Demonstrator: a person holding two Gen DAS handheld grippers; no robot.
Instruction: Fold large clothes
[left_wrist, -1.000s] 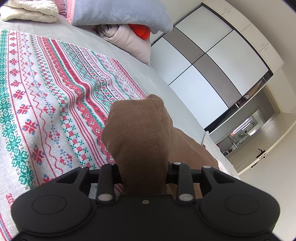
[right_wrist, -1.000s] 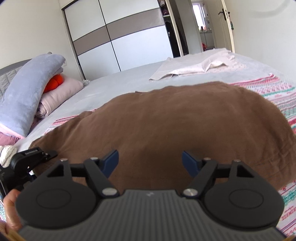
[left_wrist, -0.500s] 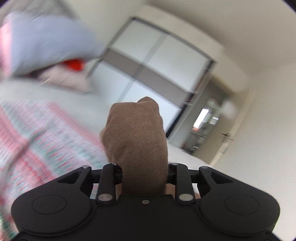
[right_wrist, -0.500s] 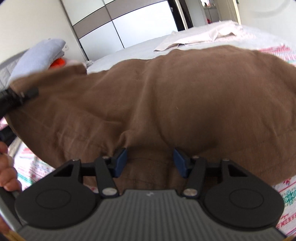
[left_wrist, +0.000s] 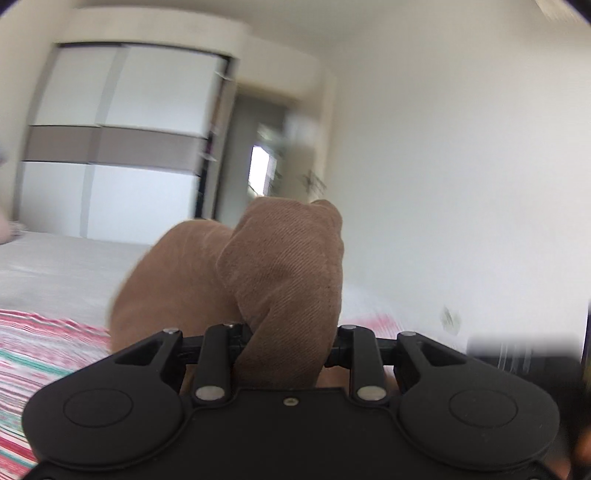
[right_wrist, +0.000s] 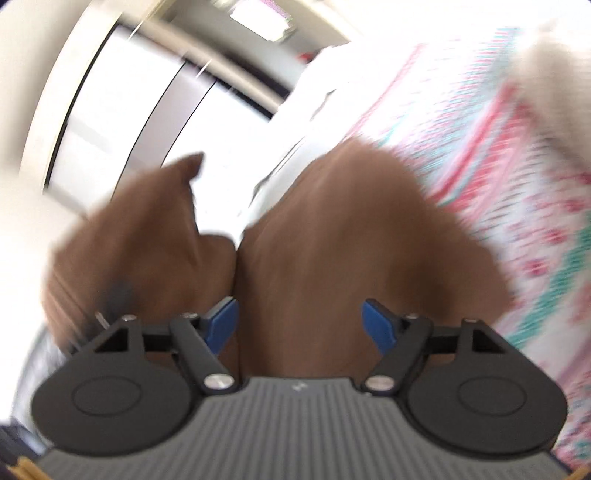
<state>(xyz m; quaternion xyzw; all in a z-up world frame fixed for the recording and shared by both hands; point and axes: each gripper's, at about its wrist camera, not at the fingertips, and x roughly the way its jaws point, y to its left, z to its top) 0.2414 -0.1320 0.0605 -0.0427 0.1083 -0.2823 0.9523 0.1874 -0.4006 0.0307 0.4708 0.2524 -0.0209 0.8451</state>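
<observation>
Room: bed (left_wrist: 55, 273) with patterned blanket (right_wrist: 517, 184), wardrobe (left_wrist: 118, 140) behind | brown garment (left_wrist: 284, 280): bunched, lifted over the bed | left tongs (left_wrist: 288, 332): clamped on it | right tongs (right_wrist: 299, 321): opening, garment between

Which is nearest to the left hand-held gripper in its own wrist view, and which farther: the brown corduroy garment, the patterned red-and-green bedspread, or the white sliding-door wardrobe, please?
1. Brown corduroy garment: clamped between the fingers of the left hand-held gripper.
2. Patterned red-and-green bedspread: below, at lower left.
3. White sliding-door wardrobe: against the far wall, upper left.
</observation>
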